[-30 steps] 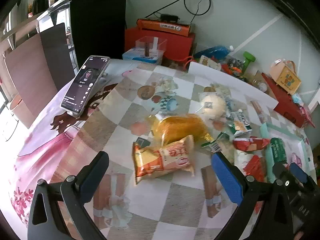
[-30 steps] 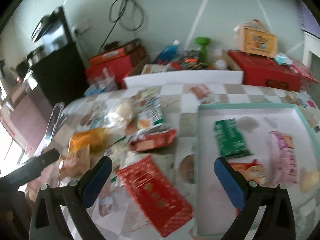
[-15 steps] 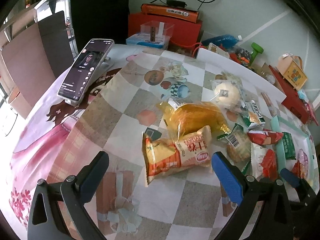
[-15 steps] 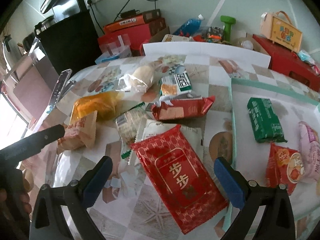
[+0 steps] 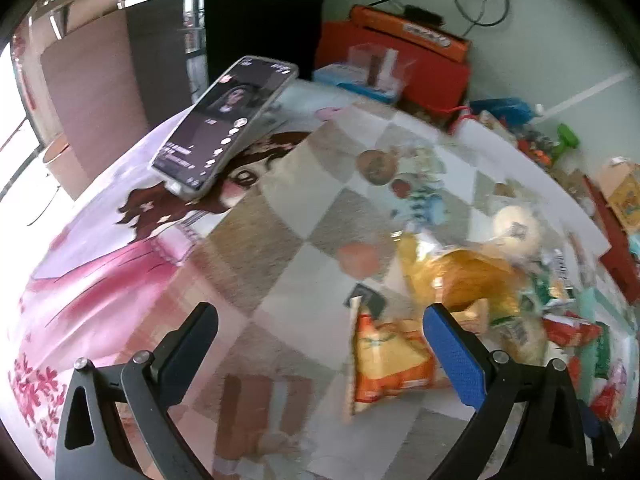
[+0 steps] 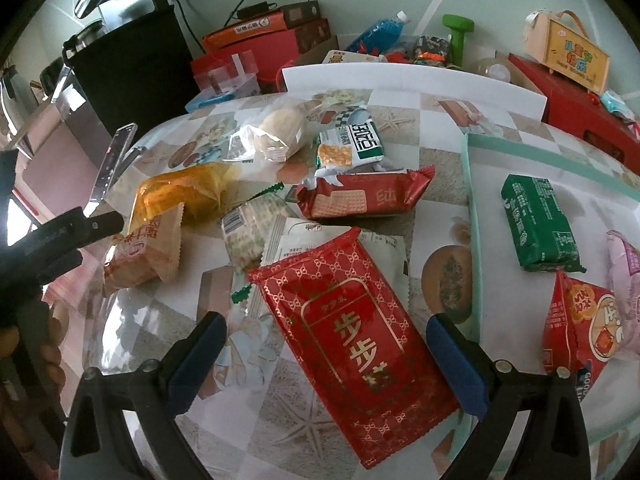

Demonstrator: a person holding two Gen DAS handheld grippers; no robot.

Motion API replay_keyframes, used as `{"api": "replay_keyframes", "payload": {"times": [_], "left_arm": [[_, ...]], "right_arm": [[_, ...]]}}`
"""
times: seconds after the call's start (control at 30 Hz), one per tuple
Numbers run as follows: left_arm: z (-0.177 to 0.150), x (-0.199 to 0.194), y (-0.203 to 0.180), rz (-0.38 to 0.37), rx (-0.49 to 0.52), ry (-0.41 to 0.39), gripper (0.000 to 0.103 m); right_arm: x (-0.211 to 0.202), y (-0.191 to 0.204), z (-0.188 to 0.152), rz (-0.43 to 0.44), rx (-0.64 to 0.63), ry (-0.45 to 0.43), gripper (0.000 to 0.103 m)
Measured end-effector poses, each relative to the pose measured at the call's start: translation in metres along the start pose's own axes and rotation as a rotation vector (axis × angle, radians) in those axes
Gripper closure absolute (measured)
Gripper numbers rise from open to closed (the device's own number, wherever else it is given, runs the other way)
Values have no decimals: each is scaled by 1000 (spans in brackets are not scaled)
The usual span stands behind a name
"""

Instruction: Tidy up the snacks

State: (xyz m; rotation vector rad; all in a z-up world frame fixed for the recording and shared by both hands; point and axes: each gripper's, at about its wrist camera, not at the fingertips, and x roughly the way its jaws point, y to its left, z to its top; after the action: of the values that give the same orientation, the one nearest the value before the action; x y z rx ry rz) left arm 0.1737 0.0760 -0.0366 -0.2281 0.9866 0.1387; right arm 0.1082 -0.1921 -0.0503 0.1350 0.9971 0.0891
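Tabletop (image 6: 436, 160): 7 loose snack packs, 4 in tray (image 6: 476, 208), both hand-held grippers spread.

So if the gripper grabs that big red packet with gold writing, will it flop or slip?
Probably both, a little. The big red packet lies flat and thin, so it would likely bend at the ends. Its foil looks glossy, perhaps slippery. It overlaps a white packet, which might shift too.

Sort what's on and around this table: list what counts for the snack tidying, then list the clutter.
For the job: large red packet, dark red biscuit pack, orange bun pack, green pack in the tray.

Lying about: phone, green dumbbell, blue bottle, red box.
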Motion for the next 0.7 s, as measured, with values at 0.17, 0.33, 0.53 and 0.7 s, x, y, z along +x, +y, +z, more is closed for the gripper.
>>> {"api": "replay_keyframes", "payload": {"times": [0.17, 0.33, 0.53, 0.7], "left_arm": [[-6, 1, -2, 34, 32, 25, 1], [-12, -5, -4, 28, 46, 40, 1], [-21, -12, -6, -29, 48, 61, 1], [-27, -13, -13, -75, 59, 81, 1]], "right_arm": [[0, 0, 0, -5, -3, 3, 3], [-1, 0, 0, -7, -8, 7, 3], [-2, -1, -3, -14, -8, 23, 9], [-2, -1, -4, -16, -5, 36, 11]]}}
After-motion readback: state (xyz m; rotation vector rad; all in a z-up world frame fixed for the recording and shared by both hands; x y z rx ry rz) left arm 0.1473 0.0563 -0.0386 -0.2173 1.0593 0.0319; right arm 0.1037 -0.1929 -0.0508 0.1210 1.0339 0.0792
